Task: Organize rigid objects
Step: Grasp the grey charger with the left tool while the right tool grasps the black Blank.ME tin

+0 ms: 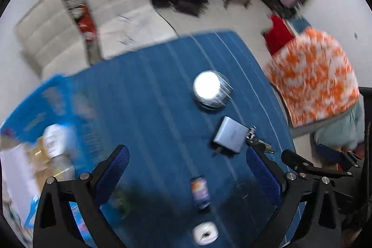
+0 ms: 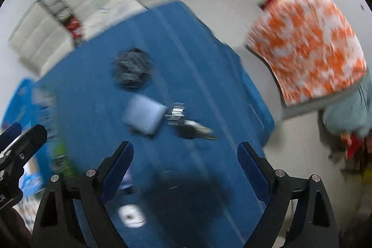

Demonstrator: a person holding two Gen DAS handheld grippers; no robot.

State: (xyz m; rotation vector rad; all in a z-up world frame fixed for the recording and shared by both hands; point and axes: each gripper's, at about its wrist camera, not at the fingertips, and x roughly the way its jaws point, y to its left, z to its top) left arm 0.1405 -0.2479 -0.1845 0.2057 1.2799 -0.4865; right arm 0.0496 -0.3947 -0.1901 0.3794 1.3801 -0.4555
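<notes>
Grippers: left gripper (image 1: 187, 169) and right gripper (image 2: 184, 164) both spread apart, empty, above blue table (image 1: 151, 90); silver charger (image 1: 230, 137) touching keys (image 1: 255, 141).

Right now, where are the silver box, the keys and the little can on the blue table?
silver box (image 1: 230, 137), left wrist view, its flat top.
keys (image 1: 258, 142), left wrist view, the bunch's middle.
little can (image 1: 200, 191), left wrist view, its side.

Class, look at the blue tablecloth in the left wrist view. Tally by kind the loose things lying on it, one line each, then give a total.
Round clear container: 1
Grey box: 1
Bunch of keys: 1
Small can: 1
White tape roll: 1
Total: 5
</notes>
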